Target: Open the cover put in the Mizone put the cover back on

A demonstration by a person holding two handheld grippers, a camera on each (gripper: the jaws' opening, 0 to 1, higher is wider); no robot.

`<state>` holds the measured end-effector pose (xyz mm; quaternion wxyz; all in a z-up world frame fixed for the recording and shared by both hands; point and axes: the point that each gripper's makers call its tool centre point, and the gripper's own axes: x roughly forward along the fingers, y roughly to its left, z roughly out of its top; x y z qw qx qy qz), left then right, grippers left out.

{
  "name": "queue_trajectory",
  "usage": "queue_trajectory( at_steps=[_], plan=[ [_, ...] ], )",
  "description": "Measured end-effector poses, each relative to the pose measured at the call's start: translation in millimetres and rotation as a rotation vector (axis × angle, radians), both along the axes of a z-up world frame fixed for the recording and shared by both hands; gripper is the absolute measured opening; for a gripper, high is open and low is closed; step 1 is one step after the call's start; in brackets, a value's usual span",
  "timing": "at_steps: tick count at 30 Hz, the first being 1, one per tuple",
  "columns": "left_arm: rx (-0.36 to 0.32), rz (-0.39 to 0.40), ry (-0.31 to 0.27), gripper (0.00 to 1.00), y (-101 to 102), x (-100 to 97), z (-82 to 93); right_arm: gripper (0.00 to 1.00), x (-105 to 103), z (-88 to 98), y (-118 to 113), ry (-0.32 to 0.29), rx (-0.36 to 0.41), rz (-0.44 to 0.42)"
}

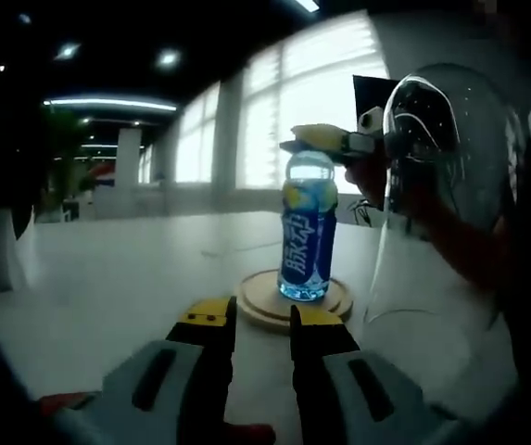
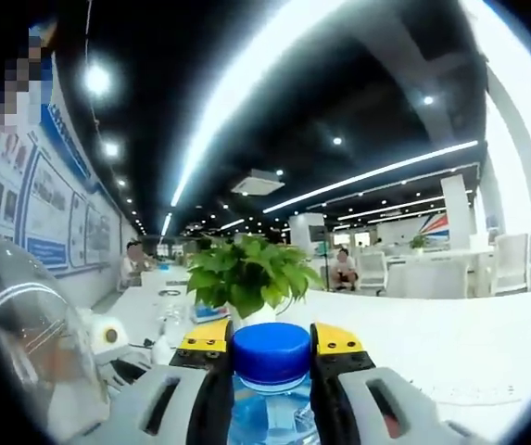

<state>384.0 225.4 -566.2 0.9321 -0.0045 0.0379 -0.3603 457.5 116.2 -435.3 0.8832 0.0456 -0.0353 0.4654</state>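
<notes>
- right gripper view is showing my right gripper [image 2: 271,357] clamping the blue cap [image 2: 271,353] of the mizone bottle [image 1: 308,239], which is standing upright on the round wooden base [image 1: 263,297].
- i'm judging that any sideways pull while releasing is going to tip the bottle off the base.
- my left gripper [image 1: 263,320] is hovering near the base, jaws narrow and holding nothing.
- clear dome cover [image 1: 436,176] is hanging just beside the bottle, in a person's hand, crowding my right gripper's retreat.
- potted plant [image 2: 246,273] is sitting well beyond the bottle, not interfering.

Blue Mizone btl [image 1: 308,243] w/ white lettering, blue cap [image 2: 271,353]; yellow-tipped grey grippers [image 1: 263,326].
</notes>
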Motion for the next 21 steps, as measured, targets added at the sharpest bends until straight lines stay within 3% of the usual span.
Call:
queue_trajectory(
  at_steps=[10,21],
  plan=[
    [-0.002,0.002,-0.003,0.18,3.1,0.4,1.2,0.25,5.2,4.6,2.2,-0.007,0.020,0.007],
    [-0.001,0.005,-0.012,0.18,3.3,-1.2,4.1,0.28,0.6,34.5,-13.4,-0.060,0.100,-0.022]
  ],
)
